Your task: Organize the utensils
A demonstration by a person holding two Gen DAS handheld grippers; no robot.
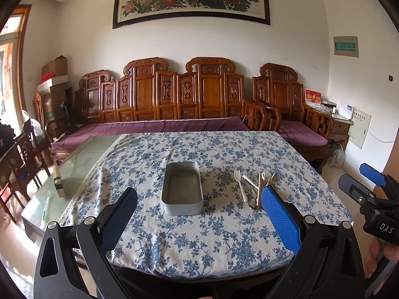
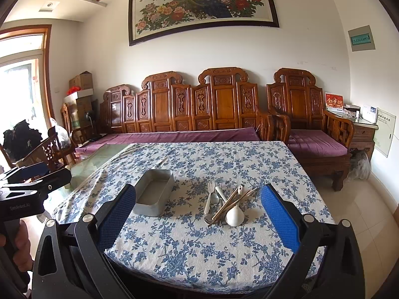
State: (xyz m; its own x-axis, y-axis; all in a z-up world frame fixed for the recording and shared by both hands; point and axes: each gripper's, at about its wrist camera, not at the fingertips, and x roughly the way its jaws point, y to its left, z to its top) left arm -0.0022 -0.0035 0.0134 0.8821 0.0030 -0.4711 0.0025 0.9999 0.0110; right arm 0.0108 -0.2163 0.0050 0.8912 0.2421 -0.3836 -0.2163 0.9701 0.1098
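An empty grey metal tin (image 1: 182,189) (image 2: 154,192) rests on the blue-flowered tablecloth (image 1: 199,236) (image 2: 189,249). To its right lies a pile of utensils (image 1: 253,186) (image 2: 225,204): a white fork (image 2: 209,196), a white ladle-shaped spoon (image 2: 235,214), wooden chopsticks (image 2: 234,203) and a metal spoon partly under them. My left gripper (image 1: 198,196) hangs open above the table's near edge, in front of the tin. My right gripper (image 2: 198,194) (image 1: 366,174) is open too, held short of the pile. Nothing sits between either pair of fingers.
A carved wooden sofa (image 1: 174,94) with purple cushions and a matching armchair (image 2: 311,114) stand behind the table. The table's left part is bare glass (image 1: 74,159) with a small brush (image 1: 58,182) on it. Wooden chairs (image 1: 22,154) stand at the left.
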